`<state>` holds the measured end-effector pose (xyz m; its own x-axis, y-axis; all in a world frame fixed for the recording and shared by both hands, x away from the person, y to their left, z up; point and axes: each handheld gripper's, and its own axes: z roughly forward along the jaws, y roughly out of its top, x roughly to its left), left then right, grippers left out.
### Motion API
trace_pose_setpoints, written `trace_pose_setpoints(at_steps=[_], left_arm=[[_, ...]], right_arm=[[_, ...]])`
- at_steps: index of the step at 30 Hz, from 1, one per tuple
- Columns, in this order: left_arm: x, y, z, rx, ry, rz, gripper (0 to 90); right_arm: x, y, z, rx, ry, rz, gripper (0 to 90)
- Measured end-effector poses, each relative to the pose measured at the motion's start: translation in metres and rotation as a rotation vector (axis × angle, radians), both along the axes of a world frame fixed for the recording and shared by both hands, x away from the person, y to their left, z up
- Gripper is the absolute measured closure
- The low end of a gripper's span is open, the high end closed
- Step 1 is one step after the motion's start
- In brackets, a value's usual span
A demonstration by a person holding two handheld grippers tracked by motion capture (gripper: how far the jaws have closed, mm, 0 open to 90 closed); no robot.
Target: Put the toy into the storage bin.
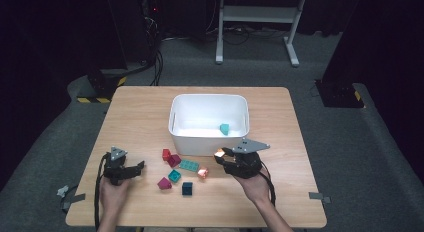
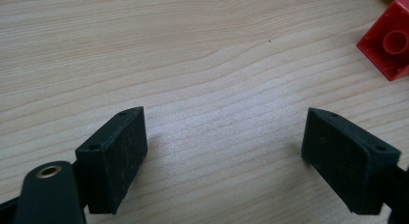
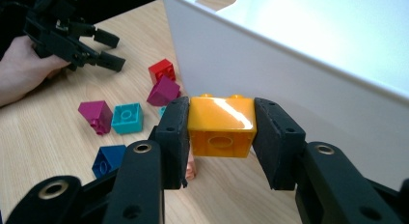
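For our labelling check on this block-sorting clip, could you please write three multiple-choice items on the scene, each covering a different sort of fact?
1. Where does the white bin stand?
A. On the floor
B. On the wooden table, beyond the loose bricks
C. In the person's left hand

2. What colour is the brick in the right tool?
A. Orange
B. Green
C. Black

3. How does the left tool stand?
A. Shut on a red brick
B. Shut on the bin's rim
C. Open, nothing between its jaws

Answers:
1. B, since the high view shows the bin on the table behind the scattered bricks.
2. A, since the right gripper view shows a glossy orange brick clamped between the pads.
3. C, since the left gripper view shows the jaws wide apart over bare wood, the red brick lying off to one side.
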<state>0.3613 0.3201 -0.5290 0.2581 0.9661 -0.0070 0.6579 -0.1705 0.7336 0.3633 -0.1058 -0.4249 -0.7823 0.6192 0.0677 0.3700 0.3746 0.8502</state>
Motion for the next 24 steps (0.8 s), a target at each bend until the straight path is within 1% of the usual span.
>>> trace_pose_setpoints(at_steps=[2,7,10,16,18,22,24], left_arm=[[0.000,0.000,0.000,0.000,0.001,0.000,16.4],[0.000,0.000,0.000,0.000,0.000,0.001,16.4],[0.000,0.000,0.000,-0.001,0.000,0.001,16.4],[0.000,0.000,0.000,0.000,0.000,0.000,16.4],[0.000,0.000,0.000,-0.001,0.000,0.001,16.4],[0.000,0.000,0.000,-0.001,0.000,0.001,16.4],[0.000,0.000,0.000,-0.001,0.000,0.001,16.4]], right_arm=[[0.001,0.000,0.005,0.001,-0.015,0.001,58.6],[0.004,0.000,0.016,0.007,-0.028,0.006,58.6],[0.007,-0.001,0.024,0.019,-0.033,0.004,58.6],[0.013,-0.003,0.039,0.028,-0.057,0.003,58.6],[0.016,-0.004,0.044,0.045,-0.051,0.002,58.6],[0.024,-0.007,0.052,0.059,-0.050,-0.008,58.6],[0.027,-0.007,0.053,0.066,-0.048,-0.010,58.6]])
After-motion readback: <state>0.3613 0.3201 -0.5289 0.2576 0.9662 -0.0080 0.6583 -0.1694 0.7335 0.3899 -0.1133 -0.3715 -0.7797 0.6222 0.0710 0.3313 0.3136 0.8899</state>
